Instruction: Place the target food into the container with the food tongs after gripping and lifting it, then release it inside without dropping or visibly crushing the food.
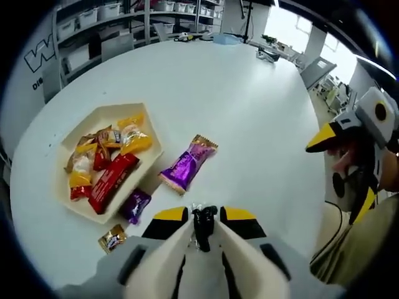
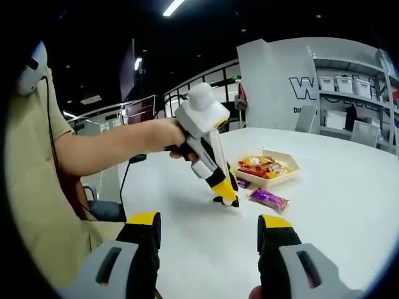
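Observation:
A cream tray (image 1: 149,128) on the white round table (image 1: 249,106) holds several wrapped snacks, among them a long red bar (image 1: 112,180). A purple wrapped bar (image 1: 187,165) lies on the table just right of the tray. A small dark purple sweet (image 1: 134,205) rests against the tray's near edge, and a small gold one (image 1: 112,238) lies closer to me. My left gripper (image 1: 202,218) hovers near the purple bar with its jaws together and nothing seen held; it appears tip-down over the table as left gripper (image 2: 224,198). My right gripper (image 2: 209,240) is open and empty, well back from the tray (image 2: 283,176) and purple bar (image 2: 268,198).
A person's arm (image 2: 106,146) holds the left gripper. The right gripper (image 1: 349,134) and a hand show at the table's right edge. Shelving with white bins (image 1: 93,15) stands behind the table, and more bins (image 2: 346,84) appear on a rack. A grey chair (image 1: 115,43) is at the far side.

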